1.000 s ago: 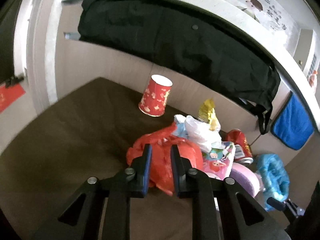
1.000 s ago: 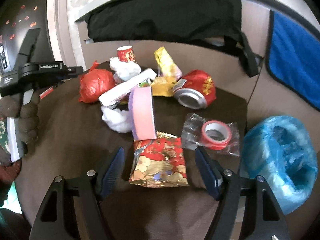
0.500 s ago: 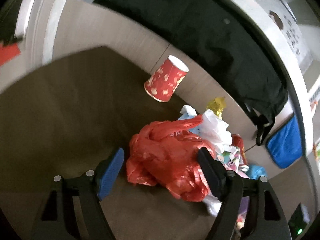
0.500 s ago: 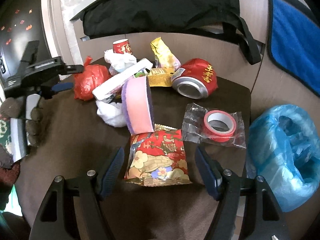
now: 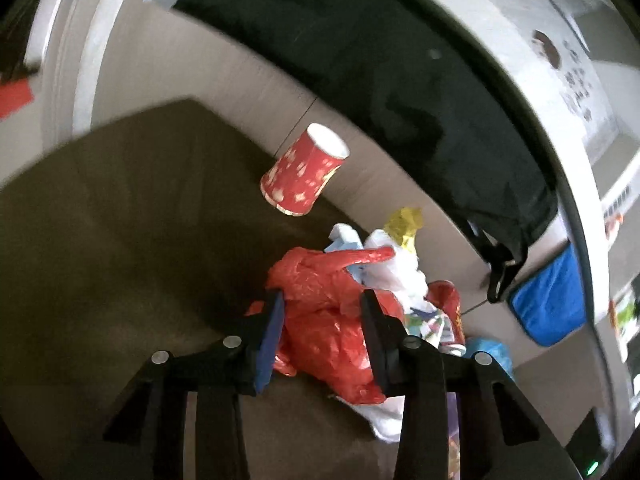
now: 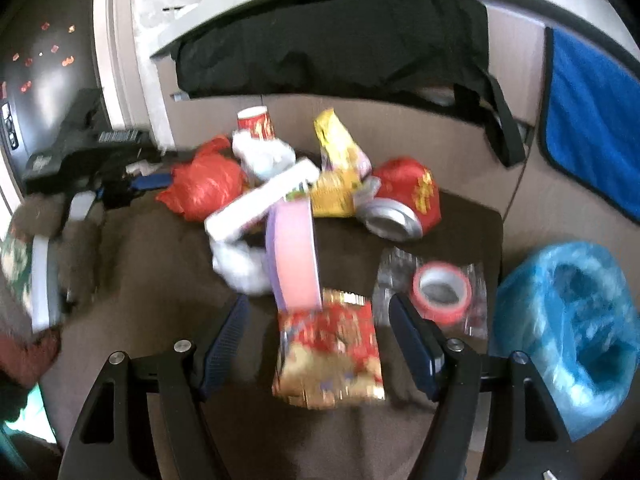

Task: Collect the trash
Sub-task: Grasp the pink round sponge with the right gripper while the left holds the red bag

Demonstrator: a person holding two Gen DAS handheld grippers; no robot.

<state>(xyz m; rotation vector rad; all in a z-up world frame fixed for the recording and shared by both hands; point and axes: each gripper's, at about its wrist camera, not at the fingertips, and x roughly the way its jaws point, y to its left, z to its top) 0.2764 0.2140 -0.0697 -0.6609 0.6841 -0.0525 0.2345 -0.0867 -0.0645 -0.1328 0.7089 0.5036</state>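
Observation:
A crumpled red plastic bag (image 5: 324, 312) lies on the brown table (image 5: 120, 240) between the fingers of my left gripper (image 5: 322, 304), whose jaws press its sides. The bag also shows in the right wrist view (image 6: 204, 188), with the left gripper (image 6: 132, 184) at its left. My right gripper (image 6: 320, 320) is open around a red and gold snack packet (image 6: 330, 360). A blue-lined trash bin (image 6: 568, 328) stands at the table's right edge.
A red paper cup (image 5: 304, 176), yellow wrapper (image 6: 340, 148), crushed red can (image 6: 404, 204), pink sponge (image 6: 298, 256), white tissue (image 6: 240, 268), white box (image 6: 260, 204) and bagged red tape roll (image 6: 440, 292) lie on the table. A black bag (image 6: 332, 48) hangs behind.
My left gripper opened wide, then narrowed around the red bag. My right gripper moved a little forward over the snack packet and stays open.

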